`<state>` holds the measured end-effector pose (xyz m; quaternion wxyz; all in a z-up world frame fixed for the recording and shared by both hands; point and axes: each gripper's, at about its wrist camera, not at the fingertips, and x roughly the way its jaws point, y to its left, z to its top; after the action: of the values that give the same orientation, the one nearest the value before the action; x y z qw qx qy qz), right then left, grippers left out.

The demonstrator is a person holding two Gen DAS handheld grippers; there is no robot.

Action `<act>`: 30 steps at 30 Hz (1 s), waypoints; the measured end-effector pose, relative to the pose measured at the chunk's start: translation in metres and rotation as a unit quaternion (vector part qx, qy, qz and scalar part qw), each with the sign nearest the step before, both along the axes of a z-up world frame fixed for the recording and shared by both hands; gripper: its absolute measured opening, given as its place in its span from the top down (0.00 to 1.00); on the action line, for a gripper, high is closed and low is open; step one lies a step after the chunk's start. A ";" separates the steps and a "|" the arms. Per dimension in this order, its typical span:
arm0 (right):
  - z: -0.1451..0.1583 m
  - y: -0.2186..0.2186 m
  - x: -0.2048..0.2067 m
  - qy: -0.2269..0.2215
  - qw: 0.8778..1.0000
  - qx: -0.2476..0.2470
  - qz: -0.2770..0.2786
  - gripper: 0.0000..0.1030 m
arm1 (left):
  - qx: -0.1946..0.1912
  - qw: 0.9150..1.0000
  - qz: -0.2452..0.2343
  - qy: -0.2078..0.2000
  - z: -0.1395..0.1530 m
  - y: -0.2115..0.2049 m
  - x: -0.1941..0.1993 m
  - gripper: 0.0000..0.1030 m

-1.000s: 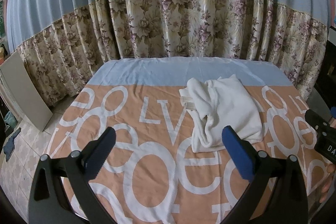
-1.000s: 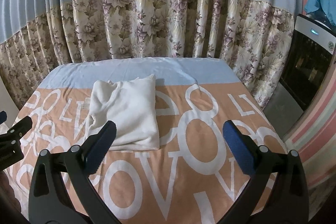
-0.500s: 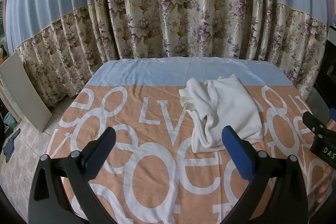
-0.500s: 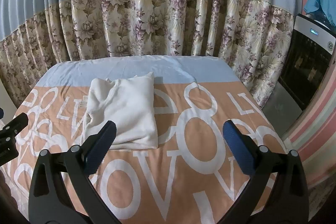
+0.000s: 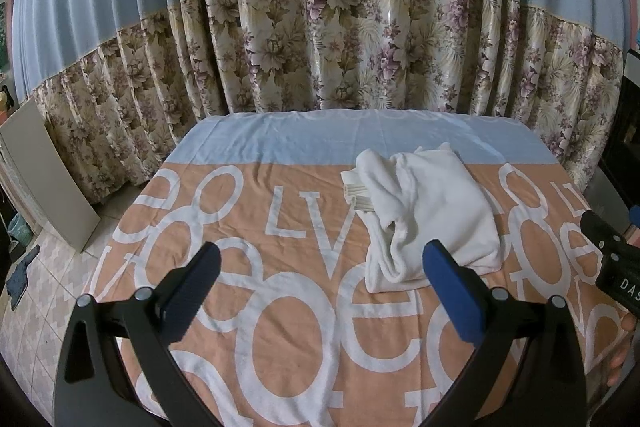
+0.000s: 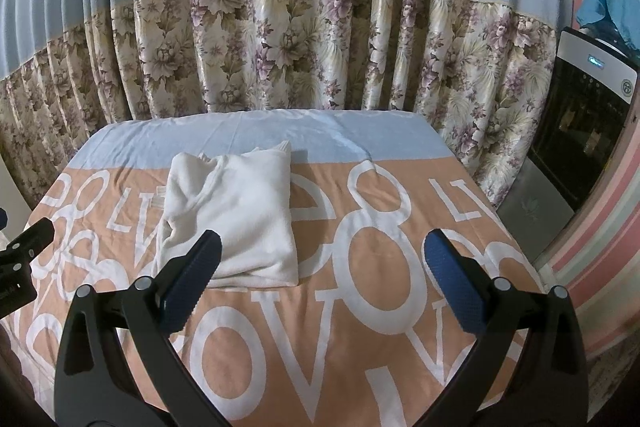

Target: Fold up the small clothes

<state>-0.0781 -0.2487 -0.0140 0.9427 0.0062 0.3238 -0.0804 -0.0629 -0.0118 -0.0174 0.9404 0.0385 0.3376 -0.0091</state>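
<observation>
- Both fingers of the left gripper (image 5: 320,289) are spread wide with nothing between them, hovering over the orange part of the bed cover (image 5: 280,327), nearer the camera than the white garment (image 5: 432,215).
- Blue pads line the fingers (image 5: 450,293); the right-hand one overlaps the garment's near edge in the left wrist view, though whether it touches the cloth I cannot tell.
- Spread just as wide and holding nothing, the right gripper (image 6: 320,287) hangs in front of the garment (image 6: 240,215) too, its left finger (image 6: 192,281) overlapping the garment's near left corner in that view.
- White garment: a bundle, partly folded, lying on the cover, its far edge reaching the pale blue band of the cover.
- Its left side is bunched and rumpled, with a ribbed cuff or hem (image 5: 358,197) poking out; its right side lies smoother and flat.
- Behind the garment, past the far edge of the bed, hangs a curtain (image 5: 360,47), blue above and floral below.
- Right of the garment, off the bed, stands a dark appliance (image 6: 580,131) with a blue cloth (image 6: 608,7) on top.
</observation>
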 end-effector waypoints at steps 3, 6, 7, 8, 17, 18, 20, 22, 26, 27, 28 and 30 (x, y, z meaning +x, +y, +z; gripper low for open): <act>0.001 0.000 0.000 -0.001 1.000 0.001 0.000 0.03 | 0.001 1.000 0.003 -0.001 0.000 -0.003 0.000 0.02; 0.001 0.001 -0.001 -0.001 1.000 0.001 -0.001 0.03 | 0.001 1.000 0.004 -0.001 0.000 -0.004 -0.001 0.02; 0.001 0.000 -0.001 -0.001 1.000 0.000 -0.001 0.03 | 0.001 1.000 0.003 -0.002 0.000 -0.004 -0.001 0.02; 0.002 0.000 -0.001 -0.001 1.000 0.001 -0.002 0.03 | 0.002 1.000 0.002 -0.002 0.001 -0.005 -0.001 0.02; 0.003 -0.001 0.001 -0.002 1.000 0.000 -0.001 0.03 | 0.003 1.000 0.000 -0.004 0.003 -0.006 0.000 0.02; 0.003 -0.002 0.003 -0.001 1.000 0.000 0.000 0.03 | 0.003 1.000 0.000 -0.005 0.003 -0.006 0.000 0.02; 0.005 -0.003 0.006 -0.001 1.000 0.000 0.002 0.03 | 0.003 1.000 -0.002 -0.003 0.003 -0.006 0.001 0.02; 0.006 -0.003 0.007 -0.002 1.000 -0.001 0.002 0.03 | 0.003 1.000 -0.002 -0.003 0.003 -0.006 0.001 0.02; 0.007 -0.001 0.007 -0.001 1.000 -0.003 0.002 0.03 | 0.004 1.000 -0.003 -0.004 0.004 -0.007 0.001 0.02; 0.007 -0.001 0.008 -0.001 1.000 -0.004 0.003 0.03 | 0.004 1.000 -0.002 -0.004 0.003 -0.008 0.000 0.02; 0.007 0.000 0.007 -0.001 1.000 -0.003 0.002 0.03 | 0.003 1.000 -0.001 -0.004 0.003 -0.009 0.000 0.02; 0.007 0.001 0.007 0.000 1.000 -0.003 0.004 0.03 | 0.001 1.000 -0.003 -0.004 0.005 -0.009 0.001 0.02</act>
<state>-0.0712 -0.2479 -0.0071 0.9429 0.0027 0.3239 -0.0778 -0.0620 -0.0210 -0.0120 0.9417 0.0406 0.3338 -0.0114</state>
